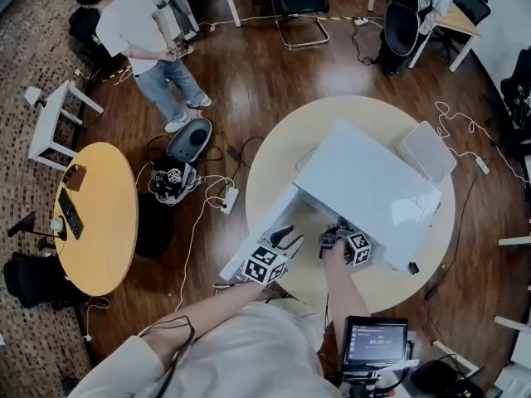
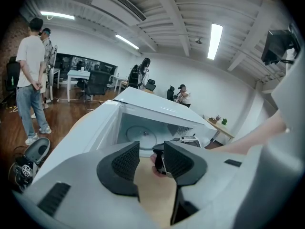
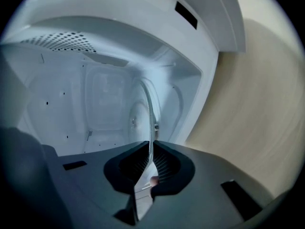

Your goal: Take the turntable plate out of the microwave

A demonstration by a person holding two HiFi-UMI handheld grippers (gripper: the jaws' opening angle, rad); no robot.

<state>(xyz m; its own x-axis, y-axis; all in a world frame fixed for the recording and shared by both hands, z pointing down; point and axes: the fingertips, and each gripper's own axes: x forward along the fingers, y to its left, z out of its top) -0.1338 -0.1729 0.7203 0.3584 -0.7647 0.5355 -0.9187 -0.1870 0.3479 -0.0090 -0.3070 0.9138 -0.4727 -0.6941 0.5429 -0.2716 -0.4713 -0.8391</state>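
A white microwave (image 1: 373, 181) stands on the round beige table (image 1: 282, 139), its door (image 1: 264, 226) swung open to the left. The glass turntable plate (image 2: 138, 133) lies inside the cavity. In the right gripper view the picture is rolled and the plate (image 3: 148, 113) shows edge-on, running from the cavity into the jaws. My right gripper (image 3: 150, 163) is shut on the plate's near rim, reaching into the opening (image 1: 333, 237). My left gripper (image 2: 151, 159) hovers open in front of the microwave by the door (image 1: 284, 239), with nothing gripped.
A white square lid-like item (image 1: 426, 150) lies on the table behind the microwave. A person (image 1: 145, 44) stands at the back left. A yellow round table (image 1: 95, 214) is on the left, with cables and gear (image 1: 178, 177) on the floor between. A small screen (image 1: 373, 342) sits near me.
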